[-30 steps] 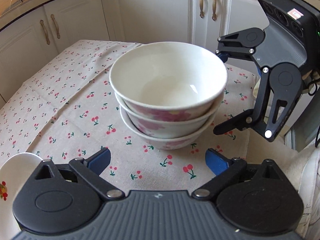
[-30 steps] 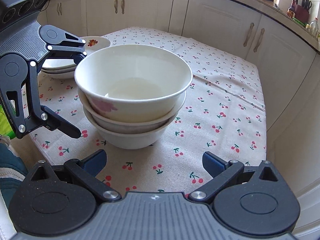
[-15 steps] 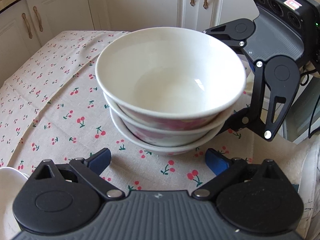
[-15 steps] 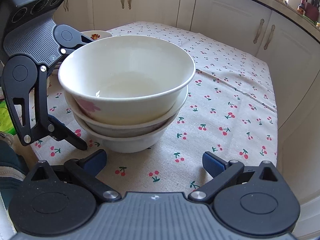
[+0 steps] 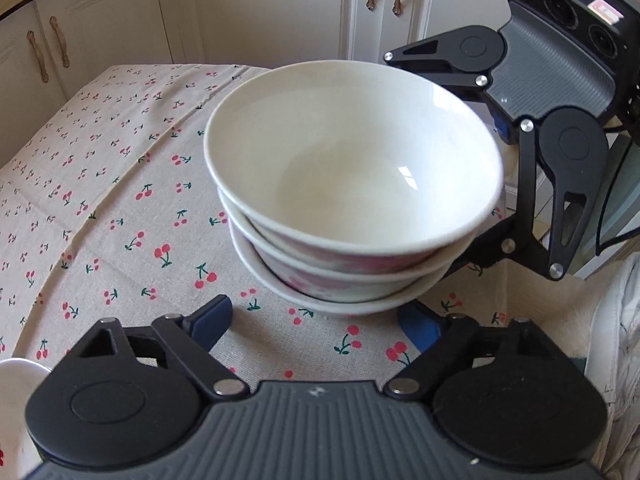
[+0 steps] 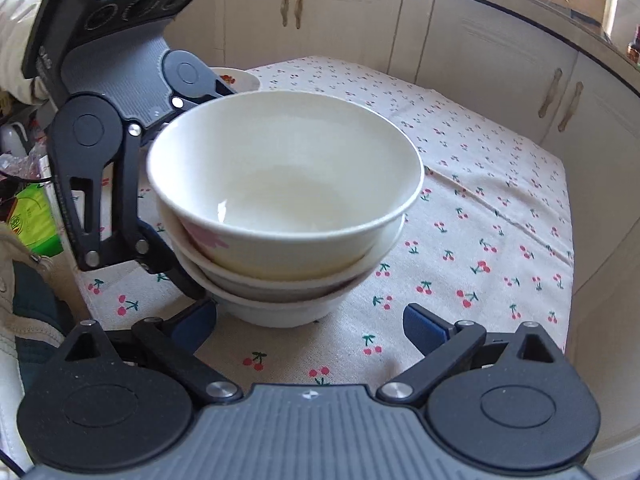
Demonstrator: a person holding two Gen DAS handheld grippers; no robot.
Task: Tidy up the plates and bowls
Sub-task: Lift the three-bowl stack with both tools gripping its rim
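A stack of three white bowls with pink flowers (image 5: 352, 184) stands on the cherry-print tablecloth (image 5: 100, 184); it also shows in the right wrist view (image 6: 284, 200). My left gripper (image 5: 316, 320) is open, its blue pads just short of the bottom bowl. My right gripper (image 6: 312, 322) is open too, close against the stack from the other side. Each gripper shows in the other's view, flanking the bowls: the right one (image 5: 500, 184) and the left one (image 6: 160, 184). White plates with a fruit motif sit behind the left gripper (image 6: 236, 78).
A white plate's rim (image 5: 16, 400) lies at the lower left of the left wrist view. Cream cabinets (image 6: 480, 52) surround the table. A green package (image 6: 32, 220) sits off the table's edge. The cloth (image 6: 500, 208) stretches beyond the bowls.
Both grippers have moved in closer to the bowl stack from opposite sides. The stack looms larger in both views. Both stay open.
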